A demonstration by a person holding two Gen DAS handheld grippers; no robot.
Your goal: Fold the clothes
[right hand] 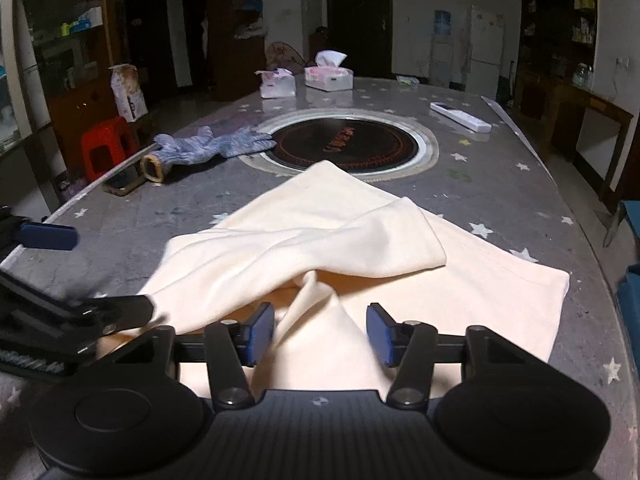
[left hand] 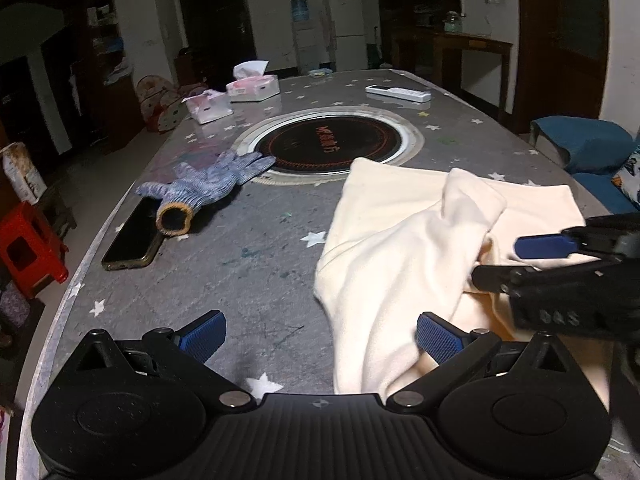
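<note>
A cream garment (left hand: pixel 400 240) lies on the grey starred table (left hand: pixel 248 256), with one sleeve folded across its body (right hand: pixel 320 240). My left gripper (left hand: pixel 320 336) is open at the garment's left edge, its right pad against the cloth. My right gripper (right hand: pixel 320 332) is open, with a raised ridge of cream cloth between its pads. In the left wrist view the right gripper (left hand: pixel 520 256) comes in from the right over the cloth. In the right wrist view the left gripper (right hand: pixel 96 272) sits at the garment's left edge.
A blue knit glove (left hand: pixel 208 184) and a dark phone (left hand: pixel 134 236) lie at the left. A round black hotplate (left hand: pixel 332 148) is set in the table's middle. Tissue packs (left hand: pixel 252 86) and a white remote (left hand: pixel 398 94) lie at the far side. A red stool (left hand: pixel 28 248) stands left of the table.
</note>
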